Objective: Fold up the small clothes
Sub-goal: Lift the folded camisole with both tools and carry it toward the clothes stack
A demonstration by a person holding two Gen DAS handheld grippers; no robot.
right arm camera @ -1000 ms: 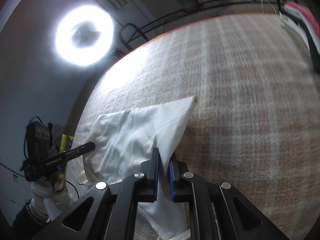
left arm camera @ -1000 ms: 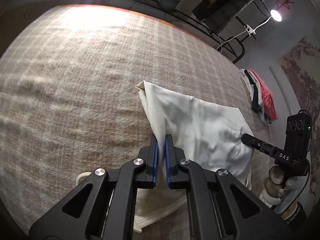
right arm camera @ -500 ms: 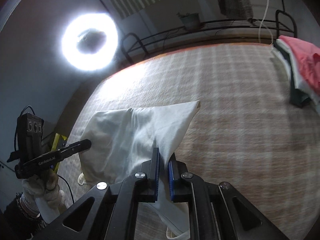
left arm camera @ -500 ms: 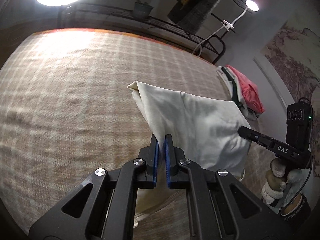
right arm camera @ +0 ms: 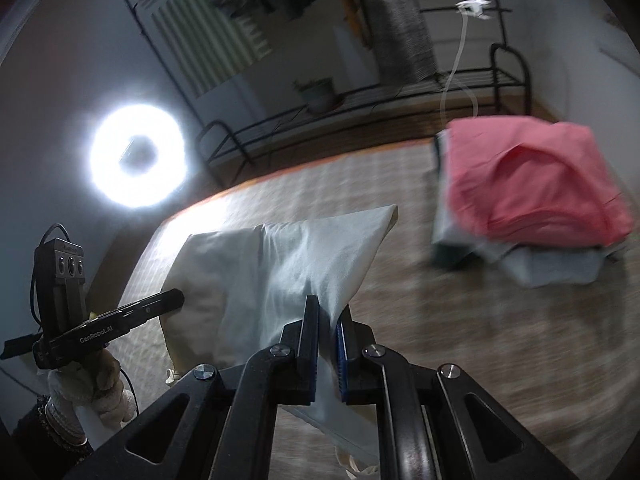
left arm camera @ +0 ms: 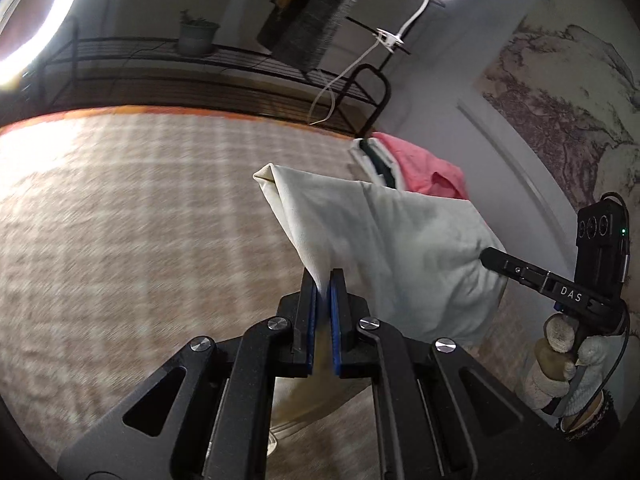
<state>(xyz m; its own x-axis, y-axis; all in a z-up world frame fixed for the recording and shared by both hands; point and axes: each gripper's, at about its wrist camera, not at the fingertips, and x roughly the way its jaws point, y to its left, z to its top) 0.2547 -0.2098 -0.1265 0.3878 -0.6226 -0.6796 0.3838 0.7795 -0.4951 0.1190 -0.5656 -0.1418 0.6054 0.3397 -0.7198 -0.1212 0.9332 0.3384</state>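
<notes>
A cream folded garment (left arm camera: 384, 248) hangs lifted off the plaid surface, stretched between both grippers. My left gripper (left arm camera: 324, 284) is shut on its near left edge. My right gripper (right arm camera: 328, 312) is shut on its near right edge; the garment (right arm camera: 280, 264) spreads away to the left in the right wrist view. The right gripper also shows at the right of the left wrist view (left arm camera: 520, 272), and the left gripper shows at the left of the right wrist view (right arm camera: 160, 308), each touching the cloth. A drawstring end (right arm camera: 172, 376) dangles below.
A stack of folded clothes with a pink piece on top (right arm camera: 532, 196) sits on the plaid surface (left arm camera: 120, 220) at the far right; it also shows in the left wrist view (left arm camera: 420, 168). A black metal rack (left arm camera: 224, 64), ring light (right arm camera: 136, 160) and lamp stand behind.
Both grippers have raised the garment off the surface and tilted up. The view has swung toward the pink-topped stack, which looks much closer in the right wrist view.
</notes>
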